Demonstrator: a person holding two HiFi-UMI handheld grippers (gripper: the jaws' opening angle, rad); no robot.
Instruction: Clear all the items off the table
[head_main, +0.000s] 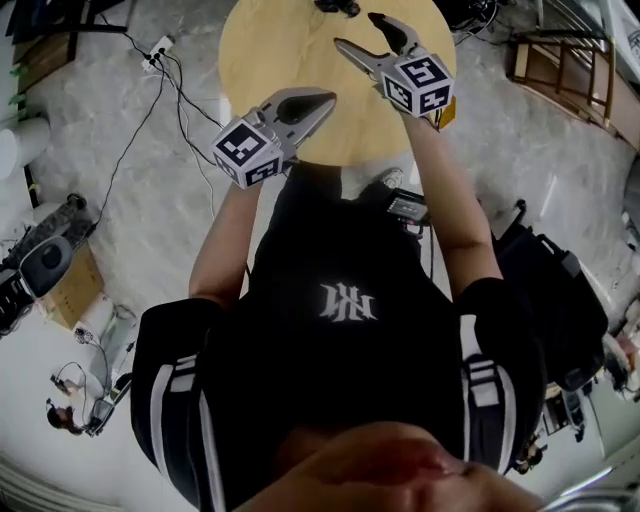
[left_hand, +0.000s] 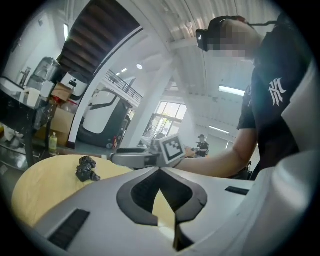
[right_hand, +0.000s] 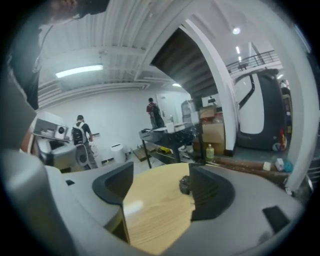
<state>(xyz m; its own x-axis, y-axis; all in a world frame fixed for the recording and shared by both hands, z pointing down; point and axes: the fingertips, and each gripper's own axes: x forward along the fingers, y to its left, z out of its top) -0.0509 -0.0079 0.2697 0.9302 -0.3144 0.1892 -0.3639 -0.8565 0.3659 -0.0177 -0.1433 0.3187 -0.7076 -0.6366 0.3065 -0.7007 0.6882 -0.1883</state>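
A small black lumpy object (head_main: 338, 6) lies at the far edge of the round wooden table (head_main: 290, 50). In the left gripper view the black object (left_hand: 86, 169) rests on the table (left_hand: 45, 185), well to the left of my jaws. My left gripper (head_main: 322, 101) hovers over the table's near edge, its jaws shut with nothing in them (left_hand: 160, 170). Over the table's right side my right gripper (head_main: 356, 30) stands open and empty. In the right gripper view the black object (right_hand: 184, 185) sits ahead of the right gripper (right_hand: 160, 182), partly hidden by the right-hand pad.
Cables and a power strip (head_main: 160, 47) lie on the floor left of the table. A wooden frame (head_main: 560, 65) stands at the upper right, and dark equipment (head_main: 545, 290) at the person's right. A cluttered workbench (right_hand: 170, 137) and people (right_hand: 80, 135) are beyond the table.
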